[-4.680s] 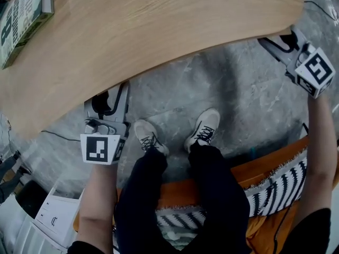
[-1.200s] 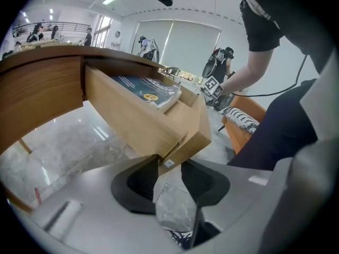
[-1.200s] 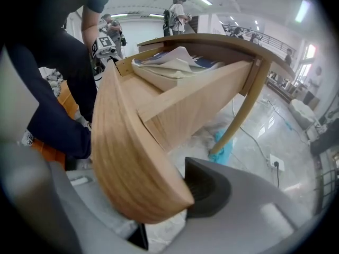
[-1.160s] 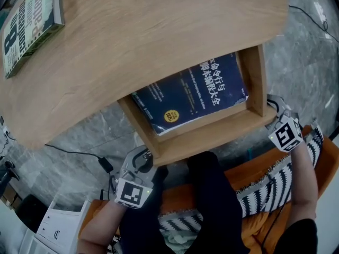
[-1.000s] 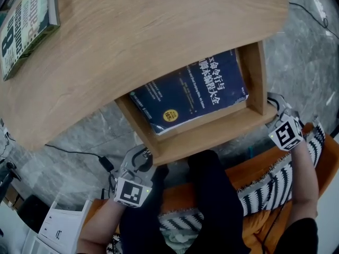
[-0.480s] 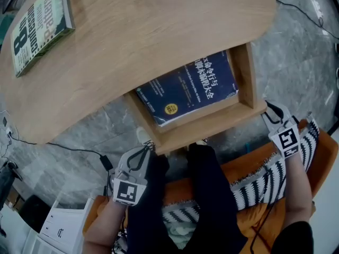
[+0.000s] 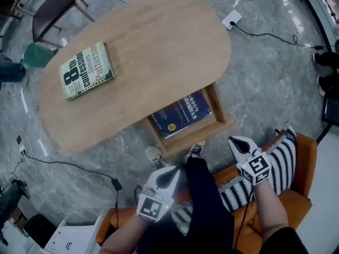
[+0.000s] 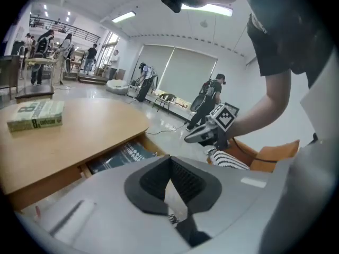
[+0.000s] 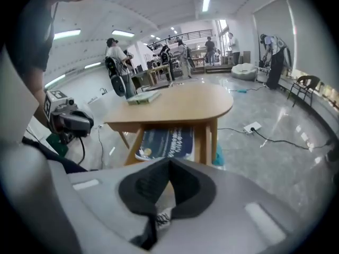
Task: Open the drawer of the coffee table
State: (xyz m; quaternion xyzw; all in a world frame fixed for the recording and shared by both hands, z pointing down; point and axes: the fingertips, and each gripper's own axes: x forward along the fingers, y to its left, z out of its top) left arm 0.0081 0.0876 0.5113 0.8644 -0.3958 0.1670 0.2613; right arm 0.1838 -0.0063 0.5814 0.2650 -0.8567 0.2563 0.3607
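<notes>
While the rectangular wooden drawer (image 7: 218, 110) stands open, left gripper (image 7: 170, 174) and right gripper (image 7: 238, 143) have just clenched empty.

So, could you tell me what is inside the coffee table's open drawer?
A dark blue book lies flat in the drawer. The tabletop covers the drawer's back part, so anything there is hidden.

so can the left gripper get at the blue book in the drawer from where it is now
Probably yes. The drawer stands pulled out and the blue book lies uncovered in it. The left gripper hangs back by the person's leg, its jaws just closed on nothing, so it must reopen first.
</notes>
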